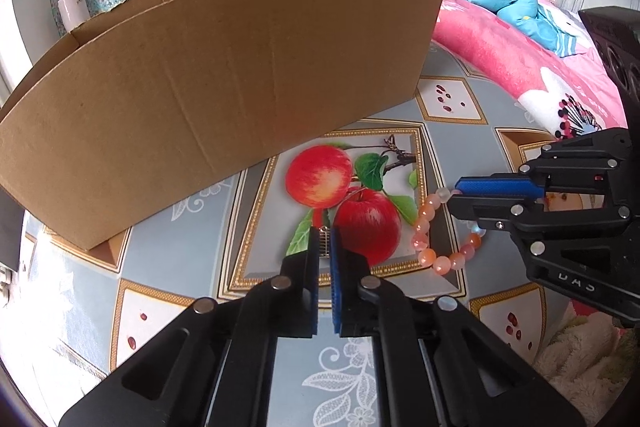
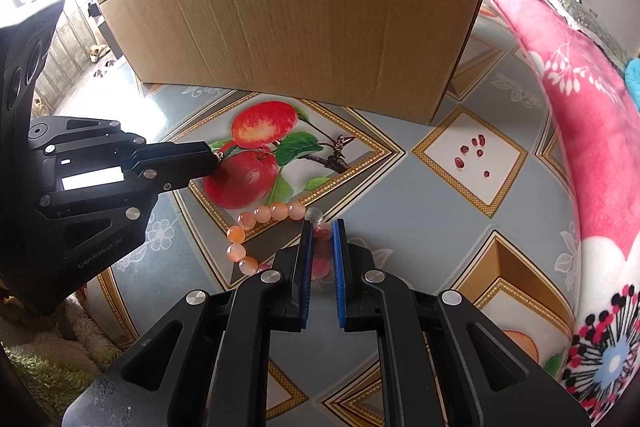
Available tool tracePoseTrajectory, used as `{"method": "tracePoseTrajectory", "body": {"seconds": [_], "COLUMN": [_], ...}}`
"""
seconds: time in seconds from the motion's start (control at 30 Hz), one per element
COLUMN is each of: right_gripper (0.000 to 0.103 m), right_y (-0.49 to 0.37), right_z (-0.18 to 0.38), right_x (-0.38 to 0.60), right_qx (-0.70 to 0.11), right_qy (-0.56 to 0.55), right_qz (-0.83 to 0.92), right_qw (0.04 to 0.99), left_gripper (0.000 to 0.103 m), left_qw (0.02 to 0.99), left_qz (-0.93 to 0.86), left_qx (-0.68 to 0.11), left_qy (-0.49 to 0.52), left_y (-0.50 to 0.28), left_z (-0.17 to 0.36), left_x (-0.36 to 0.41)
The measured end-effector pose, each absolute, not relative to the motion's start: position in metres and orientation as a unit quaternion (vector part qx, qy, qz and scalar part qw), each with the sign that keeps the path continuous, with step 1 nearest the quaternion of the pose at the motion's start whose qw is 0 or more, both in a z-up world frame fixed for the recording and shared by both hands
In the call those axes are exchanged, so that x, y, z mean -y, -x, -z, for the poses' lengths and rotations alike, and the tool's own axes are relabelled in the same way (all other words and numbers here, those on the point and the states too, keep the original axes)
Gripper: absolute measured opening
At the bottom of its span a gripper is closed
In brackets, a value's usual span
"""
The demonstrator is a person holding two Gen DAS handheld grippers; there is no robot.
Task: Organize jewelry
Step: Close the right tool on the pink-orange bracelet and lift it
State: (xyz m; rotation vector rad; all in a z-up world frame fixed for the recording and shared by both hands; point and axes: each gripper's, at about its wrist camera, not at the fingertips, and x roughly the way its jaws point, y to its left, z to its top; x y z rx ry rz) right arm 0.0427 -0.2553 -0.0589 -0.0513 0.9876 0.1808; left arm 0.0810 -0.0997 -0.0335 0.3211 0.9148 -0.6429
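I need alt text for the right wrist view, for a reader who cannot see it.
The right gripper has its jaws closed on a bracelet of orange-pink beads lying on a fruit-patterned table cover. The left gripper pinches a small metal piece at left; a cardboard box stands behind.
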Motion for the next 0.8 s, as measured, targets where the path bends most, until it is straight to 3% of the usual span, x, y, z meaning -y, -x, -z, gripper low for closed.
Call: {"method": "tracePoseTrajectory", "body": {"seconds": [0.8], "right_gripper": [0.013], "right_y": [-0.051], "right_z": [0.057], "right_x": [0.249], "right_qx": [-0.476], "right_qy": [0.043], "right_qz": [-0.083], "right_qw": [0.874], "left_gripper": [0.004], "left_qw": [0.833], "left_qz": [0.277], "left_qx": [-0.454], "left_qy": [-0.153], "left_y": [-0.073], "left_z": [0.031], "left_x": [0.081]}}
